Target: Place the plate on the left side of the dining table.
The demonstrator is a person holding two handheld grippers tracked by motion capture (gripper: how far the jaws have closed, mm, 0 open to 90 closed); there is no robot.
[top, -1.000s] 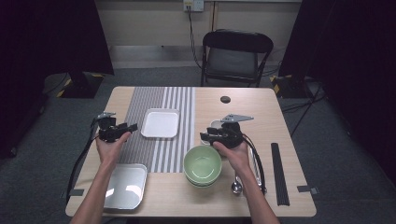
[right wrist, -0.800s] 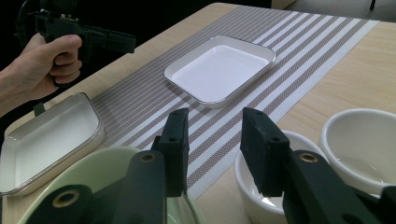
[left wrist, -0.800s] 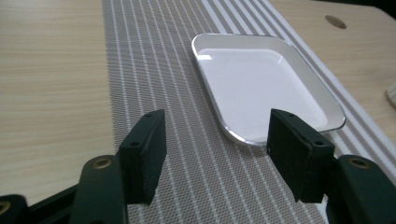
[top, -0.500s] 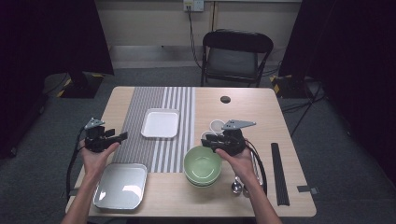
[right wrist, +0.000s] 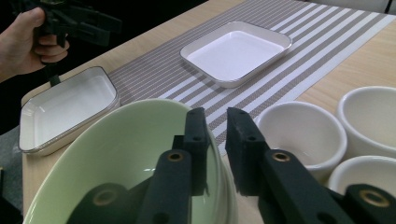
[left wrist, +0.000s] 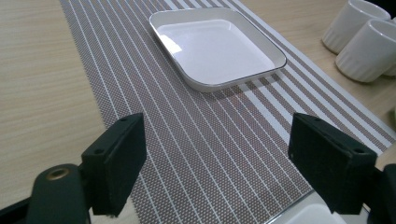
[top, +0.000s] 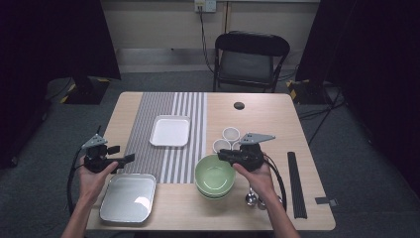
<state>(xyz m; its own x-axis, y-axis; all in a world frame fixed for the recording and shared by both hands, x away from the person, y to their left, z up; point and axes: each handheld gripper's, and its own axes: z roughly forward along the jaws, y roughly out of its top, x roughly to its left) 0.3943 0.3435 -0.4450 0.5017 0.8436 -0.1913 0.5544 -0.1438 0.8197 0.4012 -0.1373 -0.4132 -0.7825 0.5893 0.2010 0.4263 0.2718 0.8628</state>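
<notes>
Beside green bowl stack (top: 214, 176), right of it: right gripper (right wrist: 215, 131) astride near rim, one jaw inside top bowl, other outside; jaws have just been closing, narrow gap, rim between; pad contact on rim cannot be told. White cups (top: 231, 134) just behind bowl stack. Spoons (top: 251, 198) right-front of stack. Well left of stack: left gripper (top: 130, 158) over striped runner's (left wrist: 210, 154) edge, jaws wide apart, just been opening, nothing between. Grey tray (top: 128, 197) left of stack. White square plate (left wrist: 215, 44) behind-left of stack.
</notes>
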